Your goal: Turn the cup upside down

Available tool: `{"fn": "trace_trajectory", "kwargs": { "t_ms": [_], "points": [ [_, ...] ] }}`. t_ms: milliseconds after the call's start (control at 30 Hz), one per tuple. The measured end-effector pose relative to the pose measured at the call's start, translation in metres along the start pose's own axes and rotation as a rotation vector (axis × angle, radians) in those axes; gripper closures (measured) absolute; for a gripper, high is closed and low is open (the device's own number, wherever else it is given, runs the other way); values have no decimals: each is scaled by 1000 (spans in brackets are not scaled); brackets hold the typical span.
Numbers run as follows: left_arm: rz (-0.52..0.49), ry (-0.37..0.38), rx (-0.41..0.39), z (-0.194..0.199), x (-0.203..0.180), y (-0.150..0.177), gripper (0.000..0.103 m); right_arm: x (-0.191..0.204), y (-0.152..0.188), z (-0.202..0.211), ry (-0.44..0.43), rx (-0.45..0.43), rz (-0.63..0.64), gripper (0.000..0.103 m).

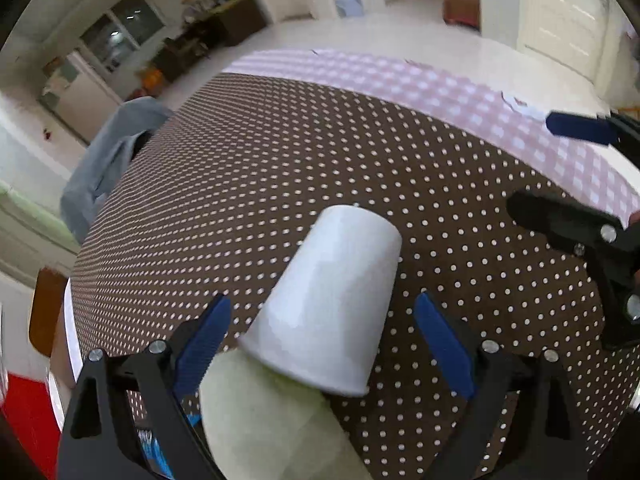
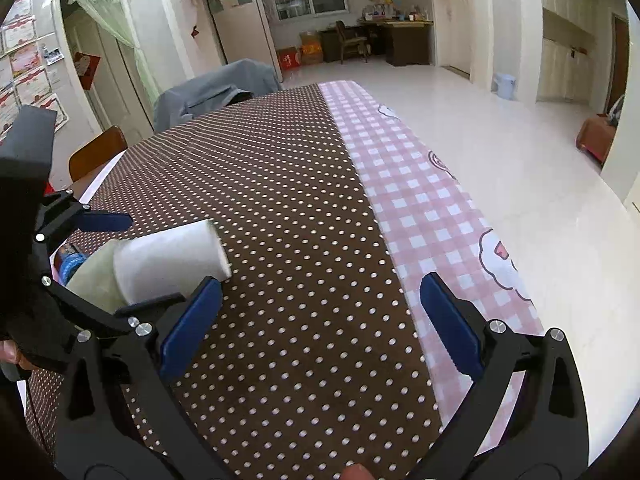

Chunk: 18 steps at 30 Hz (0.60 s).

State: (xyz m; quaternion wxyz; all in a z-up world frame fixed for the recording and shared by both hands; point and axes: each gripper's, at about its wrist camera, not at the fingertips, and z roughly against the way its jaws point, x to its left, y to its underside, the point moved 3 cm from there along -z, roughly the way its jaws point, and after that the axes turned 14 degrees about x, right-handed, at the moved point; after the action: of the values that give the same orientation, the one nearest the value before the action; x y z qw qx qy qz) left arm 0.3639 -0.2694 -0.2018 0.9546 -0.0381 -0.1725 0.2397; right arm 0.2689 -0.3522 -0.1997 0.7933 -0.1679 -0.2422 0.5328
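White cup sits between the left gripper's wide-spread fingers; right gripper gapes wide, holding nothing.

The left wrist view looked close along its fingers at the white cup; the right wrist view faced down the table, sharing cup and dotted cloth.

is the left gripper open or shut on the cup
Open: the left gripper has its blue fingers spread either side of the white cup, gaps showing on both sides.
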Motion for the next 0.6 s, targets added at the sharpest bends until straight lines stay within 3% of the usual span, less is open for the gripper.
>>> {"fn": "trace_trajectory", "kwargs": {
  "t_ms": [233, 300, 333, 367, 600],
  "points": [
    [-79, 19, 86, -14, -4, -17, 12, -11, -1, -8, -18, 9, -24, 6],
    [-80, 12, 94, -15, -3, -19, 16, -15, -1, -9, -23, 9, -34, 6],
    [-76, -3, 97, -16, -2, -20, 27, -17, 0, -8, -25, 8, -38, 6],
    [-61, -11, 102, -17, 1, -20, 30, -18, 1, -7, -27, 8, -43, 6],
    [18, 15, 70, -14, 15, -26, 37, -16, 7, 2, -31, -7, -48, 6]
  ]
}}
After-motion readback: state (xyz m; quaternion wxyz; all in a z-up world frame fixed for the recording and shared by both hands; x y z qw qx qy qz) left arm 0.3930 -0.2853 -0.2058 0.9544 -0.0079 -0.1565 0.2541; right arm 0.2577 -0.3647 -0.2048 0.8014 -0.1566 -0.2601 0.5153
